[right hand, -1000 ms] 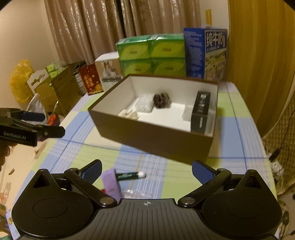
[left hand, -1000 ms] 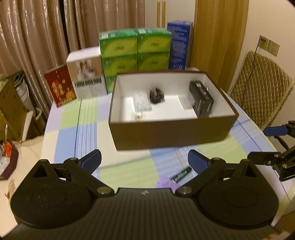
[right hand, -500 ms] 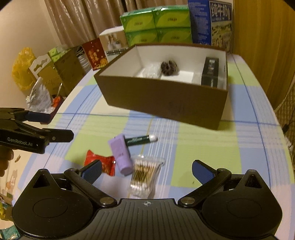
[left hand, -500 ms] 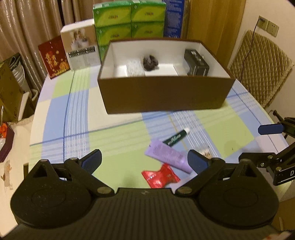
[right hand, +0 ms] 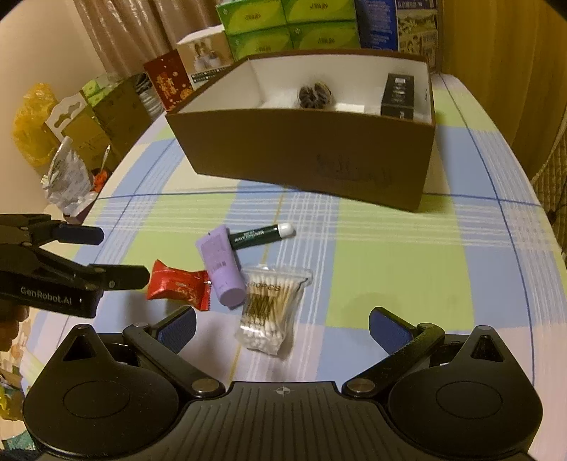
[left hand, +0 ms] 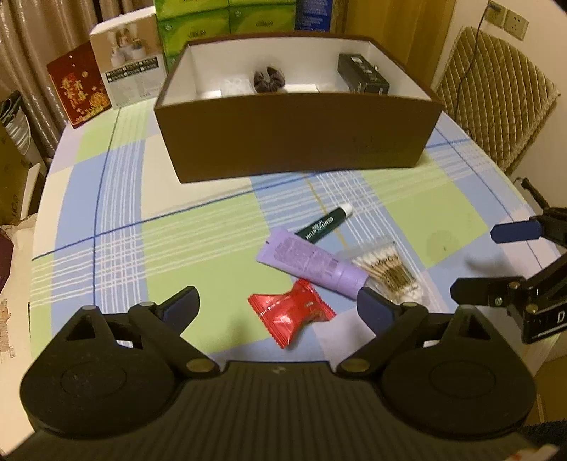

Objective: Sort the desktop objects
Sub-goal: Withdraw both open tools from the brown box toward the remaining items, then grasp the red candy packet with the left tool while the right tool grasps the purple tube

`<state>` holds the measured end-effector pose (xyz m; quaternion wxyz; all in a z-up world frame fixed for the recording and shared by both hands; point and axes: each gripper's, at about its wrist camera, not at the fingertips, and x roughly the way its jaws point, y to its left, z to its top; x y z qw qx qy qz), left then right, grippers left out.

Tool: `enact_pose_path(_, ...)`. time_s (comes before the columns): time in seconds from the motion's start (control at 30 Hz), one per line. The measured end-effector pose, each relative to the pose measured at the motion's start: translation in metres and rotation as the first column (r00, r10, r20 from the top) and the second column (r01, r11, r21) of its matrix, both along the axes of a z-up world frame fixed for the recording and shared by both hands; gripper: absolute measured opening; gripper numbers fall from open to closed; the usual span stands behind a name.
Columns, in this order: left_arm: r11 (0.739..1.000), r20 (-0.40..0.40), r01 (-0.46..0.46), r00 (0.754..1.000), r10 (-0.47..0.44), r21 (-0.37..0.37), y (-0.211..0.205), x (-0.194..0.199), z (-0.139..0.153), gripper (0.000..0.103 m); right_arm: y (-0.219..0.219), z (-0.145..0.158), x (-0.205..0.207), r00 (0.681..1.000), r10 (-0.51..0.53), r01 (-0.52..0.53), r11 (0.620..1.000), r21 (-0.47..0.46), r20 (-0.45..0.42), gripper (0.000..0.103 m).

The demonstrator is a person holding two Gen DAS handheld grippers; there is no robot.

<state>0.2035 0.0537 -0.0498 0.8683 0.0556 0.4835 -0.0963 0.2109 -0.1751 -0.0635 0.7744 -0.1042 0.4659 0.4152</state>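
Four loose things: one red wrapper (left hand: pixel 292 315), one purple tube (left hand: pixel 312 262), one dark green stick (left hand: pixel 324 225) with a white cap, one clear bag of cotton swabs (right hand: pixel 271 306), all on the checked bench (left hand: pixel 198 248).
Left gripper (left hand: pixel 276 305): fingers wide apart and closing, holding nothing; the red wrapper lies on the bench between the two blue pads, the purple tube just ahead, its cap end near the right-hand fingertip.
Right gripper (right hand: pixel 281 324): fingers spread wide, empty; the swab bag lies between and just ahead of them, the purple tube and red wrapper off toward the left-hand fingertip.
Contact: tube lies over one end of the green stick and touches the swab bag.
Brown box (left hand: pixel 297 138): one, well ahead of both pairs of fingers, open top, white inside.
Box contents: one black carton (right hand: pixel 398 94), one dark crumpled thing (right hand: pixel 315 95), some pale items; the near wall hides their lower parts and I cannot name them.
Behind box: green cartons (right hand: pixel 287 25), one blue carton, one white box, one red card, tops cut off.
Hard to read: small print on tube.
Person: only part of a hand at the left gripper's handle, cropped.
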Motion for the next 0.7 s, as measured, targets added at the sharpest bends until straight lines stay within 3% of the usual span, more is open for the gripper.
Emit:
enact_pose_path(0.43, 0.999, -0.018, 0.043, 0.999, -0.043, -0.008, 0.001, 0.007, -0.017, 0.091, -0.002, -0.013, 0.009, 0.999, -0.036, 0.035, 0.999, -0.025, -0.026, 0.101)
enact_pose_path(0.7, 0.993, -0.015, 0.116, 0.993, -0.117, -0.016, 0.001, 0.013, -0.03, 0.081, -0.004, -0.018, 0.013, 0.997, -0.069, 0.068, 0.997, -0.033, -0.039, 0.101)
